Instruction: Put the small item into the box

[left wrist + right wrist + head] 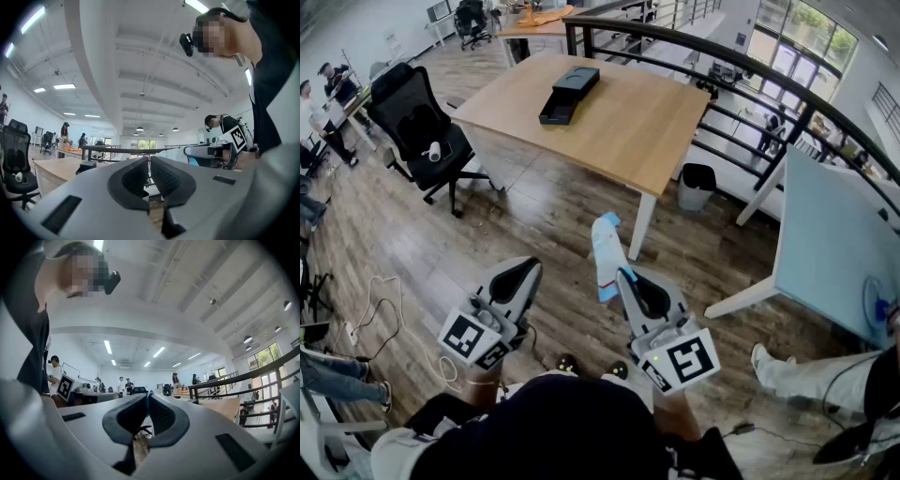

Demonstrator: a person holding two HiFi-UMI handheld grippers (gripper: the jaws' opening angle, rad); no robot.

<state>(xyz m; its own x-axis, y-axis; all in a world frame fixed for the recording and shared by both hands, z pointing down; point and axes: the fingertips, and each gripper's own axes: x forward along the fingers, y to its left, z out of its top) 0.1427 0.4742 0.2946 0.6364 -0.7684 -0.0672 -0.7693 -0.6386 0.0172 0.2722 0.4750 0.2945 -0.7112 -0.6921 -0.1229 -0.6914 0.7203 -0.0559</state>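
Indoors, the right gripper (624, 276) clamped a white-and-blue small item (605, 251); the left gripper (528, 270) had its jaws pressed together on nothing, both well apart from the black box (569, 94) on the table (647, 141).

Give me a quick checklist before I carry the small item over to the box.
1. Small item held by the right hand-held gripper: ok, jaws closed on it.
2. Left hand-held gripper free: ok, jaws together, nothing between them.
3. Box within reach: not ok, it lies on the wooden table well ahead.
4. Box open: cannot tell from here.
5. Office chair out of the way: ok, it stands left of the table.
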